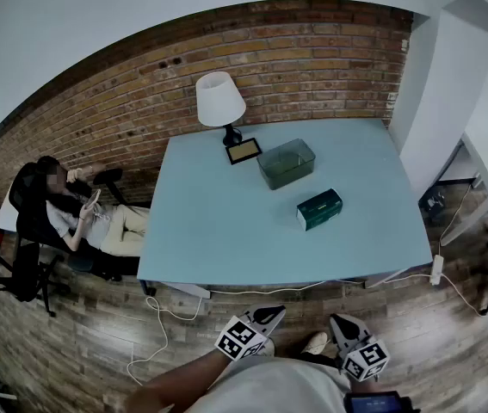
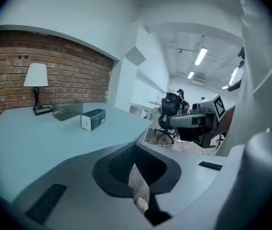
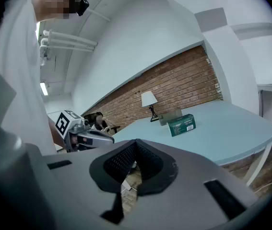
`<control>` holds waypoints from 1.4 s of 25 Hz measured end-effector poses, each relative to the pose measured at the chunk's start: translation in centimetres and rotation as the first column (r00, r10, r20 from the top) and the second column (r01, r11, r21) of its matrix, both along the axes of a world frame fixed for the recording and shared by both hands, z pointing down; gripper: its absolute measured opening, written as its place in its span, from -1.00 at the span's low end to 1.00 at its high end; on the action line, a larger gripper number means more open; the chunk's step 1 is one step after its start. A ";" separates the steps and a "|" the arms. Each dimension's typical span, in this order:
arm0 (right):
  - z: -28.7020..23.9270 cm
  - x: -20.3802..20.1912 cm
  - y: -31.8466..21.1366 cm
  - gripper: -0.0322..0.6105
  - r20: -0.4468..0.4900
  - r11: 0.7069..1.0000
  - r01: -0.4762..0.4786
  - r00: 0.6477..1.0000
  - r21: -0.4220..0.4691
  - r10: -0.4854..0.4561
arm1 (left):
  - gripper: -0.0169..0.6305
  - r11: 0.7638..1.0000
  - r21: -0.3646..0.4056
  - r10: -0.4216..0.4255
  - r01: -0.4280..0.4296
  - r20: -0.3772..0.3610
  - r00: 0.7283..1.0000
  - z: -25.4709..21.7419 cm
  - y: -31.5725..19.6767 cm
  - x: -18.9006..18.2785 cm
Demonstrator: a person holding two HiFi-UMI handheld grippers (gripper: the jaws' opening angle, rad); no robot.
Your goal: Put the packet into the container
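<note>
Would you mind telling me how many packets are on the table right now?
1. The green packet lies on the table, apart from the clear container, on its near side. The container looks empty; none seems hidden.

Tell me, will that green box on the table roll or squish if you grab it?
Probably won't roll: the packet is a flat-sided box lying on a broad face. Its crisp edges suggest stiff card, likely holding shape under a gentle squeeze.
</note>
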State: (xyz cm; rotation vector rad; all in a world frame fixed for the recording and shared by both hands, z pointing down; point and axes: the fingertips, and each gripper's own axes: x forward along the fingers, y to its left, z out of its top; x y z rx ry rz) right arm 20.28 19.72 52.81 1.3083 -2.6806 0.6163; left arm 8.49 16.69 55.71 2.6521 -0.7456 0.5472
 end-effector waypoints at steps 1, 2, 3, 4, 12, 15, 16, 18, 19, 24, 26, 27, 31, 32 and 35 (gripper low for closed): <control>-0.1 -0.5 0.1 -0.87 0.011 1.000 -0.018 1.000 0.004 0.018 | -0.92 1.000 0.000 0.003 -0.003 0.002 1.000 0.0 0.2 -0.7; -0.2 -1.0 0.3 -0.87 0.023 0.999 -0.035 0.999 0.008 0.035 | -0.92 1.000 0.001 0.006 -0.006 0.005 1.000 0.1 0.4 -1.4; -0.3 -1.5 0.4 -0.87 0.035 0.999 -0.053 0.998 0.012 0.053 | -0.92 1.000 0.002 0.010 -0.010 0.006 1.000 0.1 0.5 -2.0; -0.4 -1.8 0.5 -0.87 0.047 0.997 -0.069 0.997 0.015 0.069 | -0.92 1.000 0.003 0.014 -0.014 0.007 1.000 0.1 0.7 -2.5; -0.7 -3.6 1.3 -0.87 0.023 0.992 -0.121 0.992 0.027 0.120 | -0.92 0.998 0.016 0.062 -0.061 -0.010 0.998 -0.1 1.1 -4.1; -0.3 -4.2 1.6 -0.87 0.009 0.991 -0.134 0.991 0.018 0.133 | -0.92 0.997 0.018 0.073 -0.072 -0.016 0.997 0.0 1.2 -4.6; -0.2 -4.5 1.8 -0.87 0.003 0.990 -0.137 0.991 0.014 0.137 | -0.92 0.997 0.017 0.073 -0.073 -0.018 0.997 0.0 1.2 -4.9; 0.0 -4.8 1.9 -0.87 -0.009 0.989 -0.150 0.989 0.001 0.150 | -0.92 0.997 0.013 0.074 -0.074 -0.019 0.997 0.0 1.2 -5.3; 0.0 -4.8 1.9 -0.87 -0.016 0.987 -0.158 0.987 -0.003 0.158 | -0.92 0.997 0.011 0.075 -0.075 -0.018 0.997 0.0 1.2 -5.4; 0.2 -5.1 2.1 -0.87 -0.039 0.981 -0.192 0.981 -0.010 0.191 | -0.92 0.997 0.004 0.079 -0.079 -0.017 0.997 0.3 1.4 -6.3; 0.1 -5.3 2.0 -0.87 -0.046 0.980 -0.199 0.979 -0.008 0.199 | -0.92 0.997 0.002 0.080 -0.080 -0.023 0.997 0.3 1.3 -6.5; 0.0 -5.5 2.0 -0.87 -0.050 0.979 -0.202 0.978 -0.008 0.201 | -0.92 0.997 0.001 0.079 -0.079 -0.025 0.997 0.3 1.3 -6.7; 0.1 -6.0 2.0 -0.87 -0.058 0.980 -0.199 0.979 -0.016 0.197 | -0.92 0.998 0.001 0.065 -0.065 -0.031 0.997 0.1 1.2 -7.3; 0.1 -6.2 2.0 -0.87 -0.058 0.981 -0.195 0.979 -0.019 0.194 | -0.92 0.998 0.001 0.059 -0.059 -0.033 0.998 0.1 1.2 -7.5; 0.2 -6.9 1.7 -0.87 -0.062 0.983 -0.180 0.982 -0.024 0.179 | -0.92 0.999 -0.003 0.036 -0.036 -0.033 0.999 0.4 1.1 -8.4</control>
